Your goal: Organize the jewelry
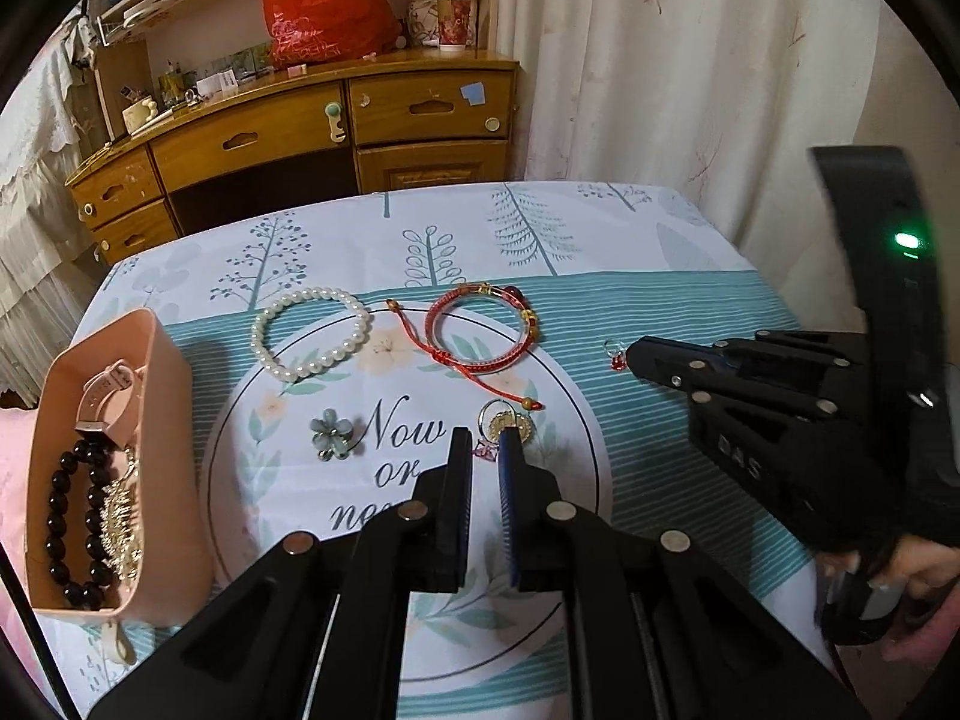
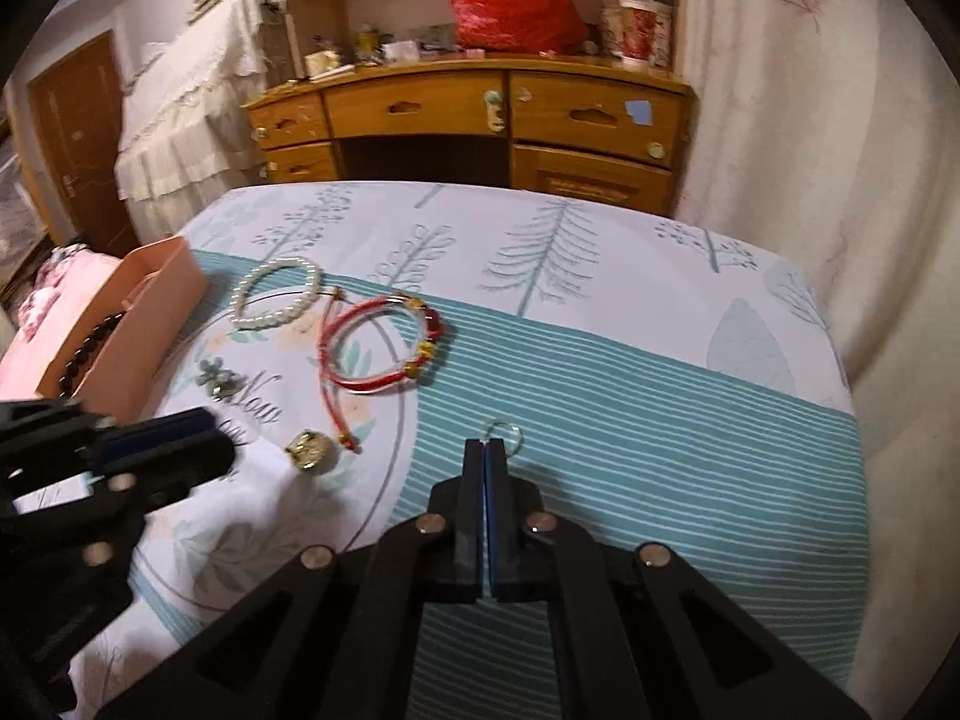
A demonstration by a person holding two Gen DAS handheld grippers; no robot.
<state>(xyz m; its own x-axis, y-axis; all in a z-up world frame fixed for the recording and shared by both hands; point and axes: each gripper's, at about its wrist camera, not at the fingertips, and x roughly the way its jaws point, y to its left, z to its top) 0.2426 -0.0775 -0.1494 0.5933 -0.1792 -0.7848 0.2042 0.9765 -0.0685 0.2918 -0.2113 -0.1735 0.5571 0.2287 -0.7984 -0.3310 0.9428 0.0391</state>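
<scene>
You're partway through this one. The pink oblong plastic tray (image 1: 162, 372), off to the left of your left tool (image 1: 485, 443), already holds a black bead bracelet (image 1: 72, 534), a pale pink strap watch (image 1: 108, 396) and a tangle of gold chain (image 1: 123, 516).

Plenty is left out on the tree-print cloth over the bench (image 1: 600, 252). Ahead and left of the left tool lies the white pearl bracelet (image 1: 309, 333). Straight ahead is the red cord bracelet with gold beads (image 1: 480, 330). The small grey-green flower brooch (image 1: 331, 433) sits just left of the tips, and the round gold pendant on a ring (image 1: 507, 423) lies right at them.

Your left tool is low over the cloth, pointing forward and a little down, its fingers a narrow gap apart around a tiny pink charm (image 1: 485, 453) beside the pendant. Whether they touch it yet, I can't tell.

Now your right tool (image 2: 485, 443): it's angled in towards the left, fingers pressed together, tips right at the small silver ring with a red drop (image 2: 503, 433). The ring pokes out just past the tips, so it looks pinched, though the tips hide the contact. Neither piece has reached the tray yet.
</scene>
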